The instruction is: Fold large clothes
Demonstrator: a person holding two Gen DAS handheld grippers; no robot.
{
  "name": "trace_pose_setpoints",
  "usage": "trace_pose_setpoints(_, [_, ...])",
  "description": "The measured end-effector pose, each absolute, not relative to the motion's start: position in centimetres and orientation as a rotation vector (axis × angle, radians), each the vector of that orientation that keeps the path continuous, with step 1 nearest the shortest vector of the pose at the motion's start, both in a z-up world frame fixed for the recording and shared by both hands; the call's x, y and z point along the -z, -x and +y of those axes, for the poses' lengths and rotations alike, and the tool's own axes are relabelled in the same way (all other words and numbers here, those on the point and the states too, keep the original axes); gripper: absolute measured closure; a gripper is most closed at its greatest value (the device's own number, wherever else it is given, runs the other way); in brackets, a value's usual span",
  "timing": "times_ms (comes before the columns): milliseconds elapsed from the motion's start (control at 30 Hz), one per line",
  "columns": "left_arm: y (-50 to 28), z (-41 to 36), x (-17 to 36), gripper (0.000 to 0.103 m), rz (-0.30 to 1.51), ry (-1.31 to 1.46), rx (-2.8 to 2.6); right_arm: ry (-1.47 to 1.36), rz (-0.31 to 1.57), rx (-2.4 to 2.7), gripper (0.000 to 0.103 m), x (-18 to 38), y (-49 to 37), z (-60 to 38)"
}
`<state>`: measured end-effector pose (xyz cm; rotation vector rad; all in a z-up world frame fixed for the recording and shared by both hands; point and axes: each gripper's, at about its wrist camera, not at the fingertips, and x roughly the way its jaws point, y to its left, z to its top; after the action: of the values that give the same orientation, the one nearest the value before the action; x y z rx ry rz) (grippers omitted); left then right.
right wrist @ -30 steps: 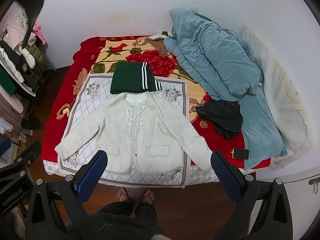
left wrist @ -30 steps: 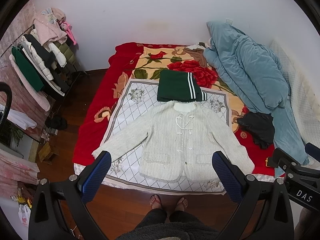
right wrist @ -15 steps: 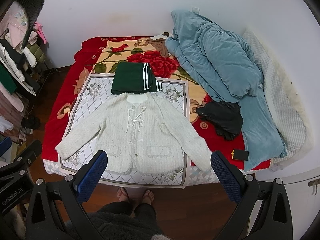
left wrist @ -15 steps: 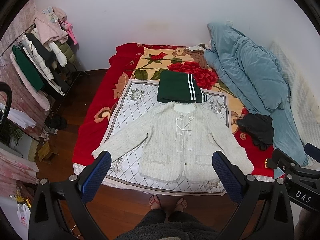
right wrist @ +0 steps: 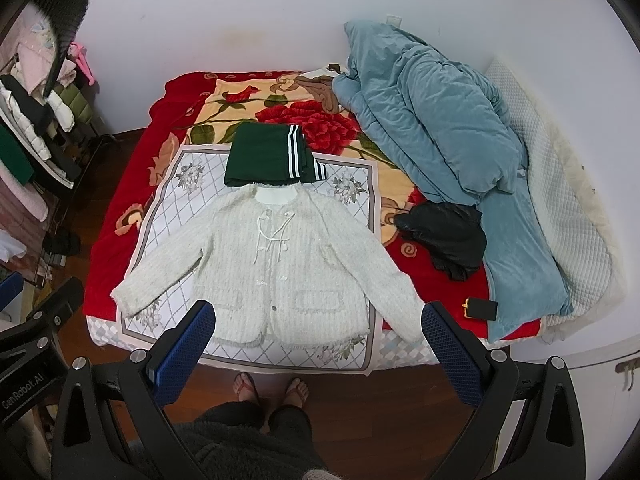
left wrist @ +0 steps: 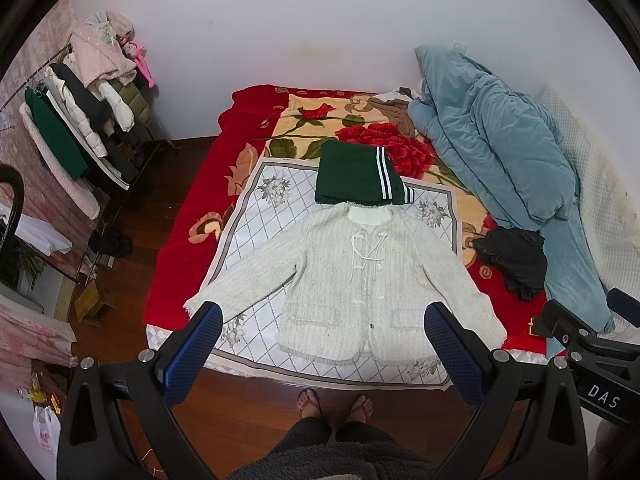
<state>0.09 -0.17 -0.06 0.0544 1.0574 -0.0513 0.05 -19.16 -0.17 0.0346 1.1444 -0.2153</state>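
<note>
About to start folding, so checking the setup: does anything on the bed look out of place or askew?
The white cardigan lies flat, sleeves spread. Its collar touches or overlaps the folded green garment. A crumpled black garment and a small dark device lie loose to its right.

The white cardigan [left wrist: 360,276] covers the near edge of the folded green garment [left wrist: 356,176]. The right tongs' [right wrist: 318,320] blue pad hides the cardigan's right cuff. The small dark object [right wrist: 482,308] on the bed is too small to identify. The clothes rack [left wrist: 76,136] runs past the frame's left edge.
</note>
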Motion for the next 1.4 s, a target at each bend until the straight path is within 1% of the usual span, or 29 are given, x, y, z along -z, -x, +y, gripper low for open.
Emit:
trace_pose_setpoints(200, [-0.9,-0.7,0.2,0.000,1.060,-0.059,0.058,-0.049,1.145,0.222,0.000,0.2,-0.2,-19.1])
trace_pose_setpoints(300, [-2.6,-0.8,1.3,0.000,1.039,-0.083,0.041,-0.106,1.113,0.225,0.000,0.9,-0.4,-19.5])
trace_pose_setpoints(367, [-3.7,-0.7,2.6,0.000,1.016,-0.096,0.025,-0.170,1.110,0.230,0.000,2.4,-0.8,-20.4])
trace_pose_setpoints(467, [-5.7,-1.1,5.9,0.000,0.987,-0.131,0.008,-0.334,1.145,0.295,0.000,7.0,-1.0,-23.9])
trace_pose_setpoints(500, [-6.7,-1.7,7.4,0.000,0.990,-0.151,-0.002,-0.394,1.150,0.345,0.006,9.1,-0.8,-25.8])
trace_pose_setpoints(533, [-7.6,-2.3,9.2,0.000,0.999,-0.160,0.001,-0.445,1.160,0.390,0.018,11.4,-0.5,-27.5])
trace_pose_setpoints(600, [-8.4,-3.0,11.9,0.000,1.009,-0.174,-0.007,-0.540,1.189,0.462,0.033,16.0,0.4,-30.9])
trace_pose_setpoints(767, [-11.8,-7.5,22.5,0.000,1.113,-0.229,-0.049,-0.849,1.218,0.640,0.032,29.6,4.3,-39.8])
trace_pose_setpoints(833, [-13.0,-9.1,26.6,0.000,1.160,-0.241,-0.064,-0.993,1.225,0.673,0.032,36.4,5.5,-43.1])
trace_pose_setpoints(867, [-13.7,-10.2,29.5,0.000,1.197,-0.247,-0.075,-1.059,1.215,0.687,0.032,39.6,6.1,-44.6])
trace_pose_setpoints(900, [-14.1,-10.6,30.9,0.000,1.218,-0.247,-0.077,-1.129,1.209,0.708,0.032,43.3,6.9,-46.2])
trace_pose_setpoints(933, [-14.6,-12.0,33.8,0.000,1.249,-0.250,-0.083,-1.206,1.197,0.734,0.032,46.8,7.9,-47.7])
trace_pose_setpoints(1000, [-15.1,-13.8,37.6,0.000,1.297,-0.257,-0.088,-1.332,1.147,0.772,0.032,52.8,9.0,-50.0])
trace_pose_setpoints(1133, [-15.7,-18.0,43.4,0.000,1.367,-0.269,-0.068,-1.573,1.037,0.855,0.032,63.6,10.2,-52.8])
trace_pose_setpoints(1167, [-15.8,-19.4,44.6,0.000,1.381,-0.277,-0.058,-1.622,0.994,0.861,0.032,65.2,10.5,-53.4])
trace_pose_setpoints(1200, [-15.8,-20.3,45.4,0.000,1.386,-0.284,-0.048,-1.689,0.903,0.858,0.037,66.7,10.9,-53.9])
trace_pose_setpoints(1233, [-15.8,-21.7,46.1,0.000,1.390,-0.297,-0.033,-1.714,0.830,0.860,0.063,67.2,11.3,-54.3])
trace_pose_setpoints(1267, [-16.1,-22.7,46.6,0.000,1.388,-0.301,-0.019,-1.704,0.758,0.876,0.073,67.0,11.5,-54.6])
trace_pose_setpoints(1333, [-16.0,-24.7,47.0,0.000,1.373,-0.312,0.015,-1.635,0.678,0.898,0.087,65.2,11.5,-55.0])
trace_pose_setpoints(1400, [-16.0,-26.2,47.3,0.000,1.361,-0.319,0.041,-1.567,0.626,0.865,0.088,63.3,10.8,-55.2])
